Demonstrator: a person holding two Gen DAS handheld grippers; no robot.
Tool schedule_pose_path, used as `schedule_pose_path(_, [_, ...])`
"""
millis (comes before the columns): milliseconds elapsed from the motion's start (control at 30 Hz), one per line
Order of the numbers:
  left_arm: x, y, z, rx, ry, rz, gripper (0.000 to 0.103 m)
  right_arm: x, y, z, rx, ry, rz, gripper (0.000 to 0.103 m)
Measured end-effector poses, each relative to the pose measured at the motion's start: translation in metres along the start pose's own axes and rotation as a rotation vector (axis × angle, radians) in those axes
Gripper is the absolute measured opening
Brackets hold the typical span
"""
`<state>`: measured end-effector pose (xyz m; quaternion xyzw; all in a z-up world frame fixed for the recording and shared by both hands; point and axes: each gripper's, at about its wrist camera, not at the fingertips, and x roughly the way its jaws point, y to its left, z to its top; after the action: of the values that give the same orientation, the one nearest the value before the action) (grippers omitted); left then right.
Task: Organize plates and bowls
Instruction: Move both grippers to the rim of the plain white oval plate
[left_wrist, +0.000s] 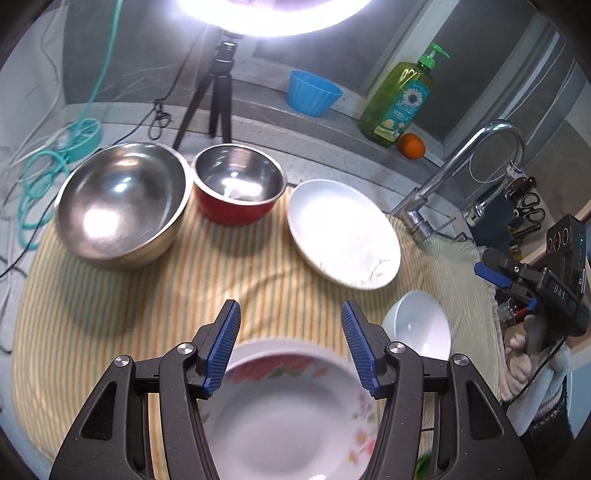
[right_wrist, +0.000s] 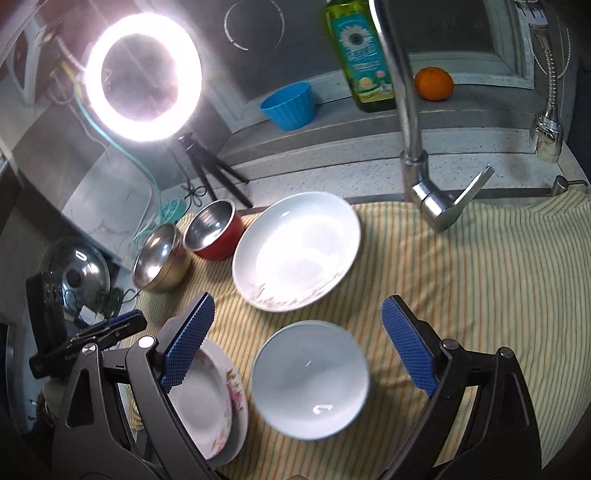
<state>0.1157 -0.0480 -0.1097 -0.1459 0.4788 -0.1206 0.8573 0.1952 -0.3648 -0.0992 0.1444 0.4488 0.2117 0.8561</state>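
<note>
Above, left claw (left_wrist: 290, 314) gaping empty over floral white plate (left_wrist: 295, 417), right claw (right_wrist: 297, 314) spread wide over small white bowl (right_wrist: 310, 380), touching nothing

A bright ring light (right_wrist: 144, 75) on a tripod (right_wrist: 210, 166) lights the speckled counter (right_wrist: 332, 162) beneath a grey wall (right_wrist: 450, 26).

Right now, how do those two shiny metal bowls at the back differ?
The larger steel bowl is wider and shallower, with a dull golden outside; the smaller bowl is deeper, with a red outside. The larger tilts; the smaller sits upright. Both are empty, steel inside, side by side on the striped cloth.
</note>
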Motion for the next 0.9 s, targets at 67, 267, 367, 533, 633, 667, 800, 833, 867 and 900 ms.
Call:
schedule_pose_path(67, [0.01, -0.005, 0.007, -0.007, 0.007, -0.012, 0.056, 0.006, -0.008, 0.01, 0.004, -0.002, 0.004, 0.094])
schedule_pose_path(267, [0.042, -0.011, 0.029, -0.04, 0.021, -0.033, 0.056, 0.032, -0.02, 0.032, -0.038, 0.014, -0.032, 0.091])
schedule_pose_path(367, [0.059, -0.01, 0.036, -0.054, 0.04, -0.034, 0.054, 0.048, -0.025, 0.042, -0.069, 0.031, -0.062, 0.083])
schedule_pose_path(533, [0.08, -0.006, 0.041, -0.076, 0.067, -0.02, 0.052, 0.073, -0.029, 0.052, -0.093, 0.071, -0.071, 0.071])
schedule_pose_path(633, [0.087, -0.005, 0.043, -0.072, 0.078, -0.016, 0.049, 0.087, -0.024, 0.053, -0.13, 0.097, -0.082, 0.065])
schedule_pose_path(667, [0.089, -0.005, 0.043, -0.067, 0.083, -0.015, 0.046, 0.092, -0.023, 0.052, -0.142, 0.105, -0.09, 0.063])
schedule_pose_path(800, [0.097, -0.003, 0.046, -0.061, 0.095, -0.012, 0.042, 0.108, -0.023, 0.052, -0.162, 0.138, -0.109, 0.054])
schedule_pose_path(833, [0.099, -0.003, 0.046, -0.061, 0.098, -0.011, 0.041, 0.113, -0.023, 0.053, -0.163, 0.146, -0.115, 0.054])
schedule_pose_path(867, [0.101, -0.003, 0.047, -0.061, 0.101, -0.012, 0.039, 0.118, -0.024, 0.054, -0.164, 0.154, -0.121, 0.052])
schedule_pose_path(900, [0.103, -0.002, 0.048, -0.058, 0.105, -0.013, 0.038, 0.123, -0.024, 0.054, -0.165, 0.162, -0.126, 0.049])
